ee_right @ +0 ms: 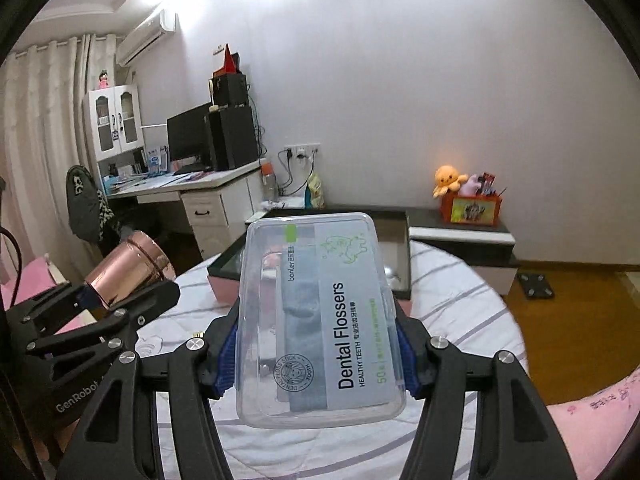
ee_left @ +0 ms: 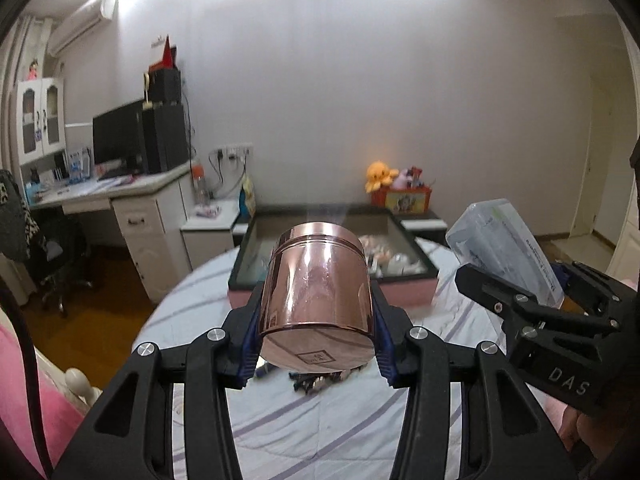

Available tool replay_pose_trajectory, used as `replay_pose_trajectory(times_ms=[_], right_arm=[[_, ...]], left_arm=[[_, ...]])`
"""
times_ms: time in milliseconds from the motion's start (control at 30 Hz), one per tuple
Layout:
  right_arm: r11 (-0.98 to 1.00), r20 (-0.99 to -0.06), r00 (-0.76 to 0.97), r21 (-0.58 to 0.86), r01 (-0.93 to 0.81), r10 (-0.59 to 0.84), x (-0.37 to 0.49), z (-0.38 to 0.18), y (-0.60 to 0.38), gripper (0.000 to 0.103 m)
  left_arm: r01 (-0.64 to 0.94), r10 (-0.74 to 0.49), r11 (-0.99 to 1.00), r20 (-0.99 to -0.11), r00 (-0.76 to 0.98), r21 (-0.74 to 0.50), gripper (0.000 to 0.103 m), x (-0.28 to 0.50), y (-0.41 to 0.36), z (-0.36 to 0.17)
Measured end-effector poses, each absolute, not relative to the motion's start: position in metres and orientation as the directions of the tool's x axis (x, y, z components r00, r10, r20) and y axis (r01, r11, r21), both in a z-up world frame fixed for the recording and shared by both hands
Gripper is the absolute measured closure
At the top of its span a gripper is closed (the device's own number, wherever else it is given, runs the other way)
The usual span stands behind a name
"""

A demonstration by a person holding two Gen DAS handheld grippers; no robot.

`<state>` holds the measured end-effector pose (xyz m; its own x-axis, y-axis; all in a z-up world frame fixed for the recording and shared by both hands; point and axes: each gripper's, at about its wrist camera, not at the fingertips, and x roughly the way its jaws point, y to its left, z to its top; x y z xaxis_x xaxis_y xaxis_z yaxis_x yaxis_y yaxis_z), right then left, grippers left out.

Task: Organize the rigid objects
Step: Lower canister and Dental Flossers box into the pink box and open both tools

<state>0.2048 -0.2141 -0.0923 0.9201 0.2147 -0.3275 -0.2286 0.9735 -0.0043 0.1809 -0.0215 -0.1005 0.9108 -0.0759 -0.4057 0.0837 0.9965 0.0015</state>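
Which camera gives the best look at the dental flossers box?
The right wrist view: the dental flossers box fills the center, label readable, clamped in the right gripper. The left wrist view shows it only at the right edge, tilted and partly hidden.

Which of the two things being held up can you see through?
The dental flosser box in the right gripper: clear plastic with a printed label. The tin in the left gripper is shiny, solid copper-coloured metal.
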Motion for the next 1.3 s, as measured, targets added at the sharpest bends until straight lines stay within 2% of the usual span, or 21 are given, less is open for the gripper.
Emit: replay_pose_trajectory(times_ms=[333, 600, 767, 1033, 1133, 1300], right_arm=[[0.97, -0.276, 0.934, -0.023, -0.241, 0.226, 0.201, -0.073, -0.204, 0.04], [0.967, -0.292, 0.927, -0.029, -0.253, 0.233, 0.238, -0.07, -0.202, 0.04], [0.968, -0.357, 0.908, -0.038, -0.25, 0.22, 0.294, -0.075, -0.199, 0.04], [0.968, -0.508, 0.833, 0.005, -0.251, 0.218, 0.395, -0.108, -0.202, 0.04], [0.968, -0.557, 0.805, -0.007, -0.251, 0.204, 0.42, -0.123, -0.2, 0.04], [0.969, -0.583, 0.788, -0.011, -0.248, 0.196, 0.436, -0.134, -0.198, 0.04]], left_arm=[[0.085, -0.07, 0.996, -0.358, 0.931, 0.028, 0.056, 0.19, -0.021, -0.084], [0.114, -0.093, 0.993, -0.384, 0.919, 0.034, 0.056, 0.242, -0.014, -0.083], [0.173, -0.155, 0.985, -0.484, 0.861, -0.008, 0.056, 0.314, -0.007, -0.099], [0.172, -0.148, 0.985, -0.652, 0.743, -0.027, 0.056, 0.413, 0.002, -0.152], [0.155, -0.119, 0.988, -0.68, 0.723, -0.008, 0.056, 0.431, 0.003, -0.168], [0.14, -0.106, 0.99, -0.713, 0.693, -0.01, 0.055, 0.44, 0.003, -0.183]])
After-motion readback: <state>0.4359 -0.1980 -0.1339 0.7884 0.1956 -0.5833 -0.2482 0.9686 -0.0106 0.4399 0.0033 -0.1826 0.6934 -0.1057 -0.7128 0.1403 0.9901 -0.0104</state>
